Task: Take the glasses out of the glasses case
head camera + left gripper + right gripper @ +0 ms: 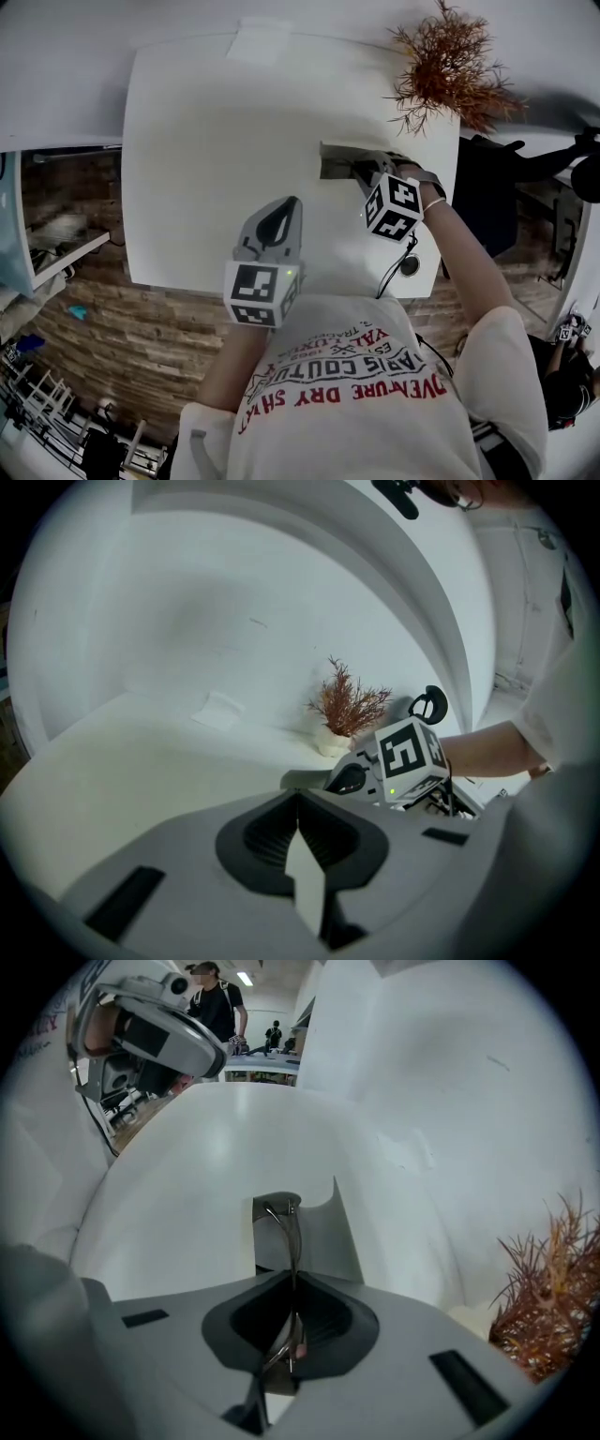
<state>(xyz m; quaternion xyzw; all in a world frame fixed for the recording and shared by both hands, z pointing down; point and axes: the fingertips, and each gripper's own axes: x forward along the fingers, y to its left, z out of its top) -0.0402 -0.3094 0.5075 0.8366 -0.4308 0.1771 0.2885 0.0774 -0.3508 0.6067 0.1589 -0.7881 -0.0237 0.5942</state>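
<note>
Both tongs are closed: my left gripper (300,803) holds nothing, and my right gripper (292,1283) pinches the thin wire glasses (287,1232), which reach into the open case (323,1241) on the table (178,1204). I judge them light, springy and fragile, so grip the frame, never the lenses.

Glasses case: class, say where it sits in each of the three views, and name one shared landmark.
Head view: glasses case right of centre, at the right tool.
Left gripper view: mid-frame, just left of the right tool.
Right gripper view: centre, just beyond the jaws.
Shared landmark: the reddish dried plant.
</note>
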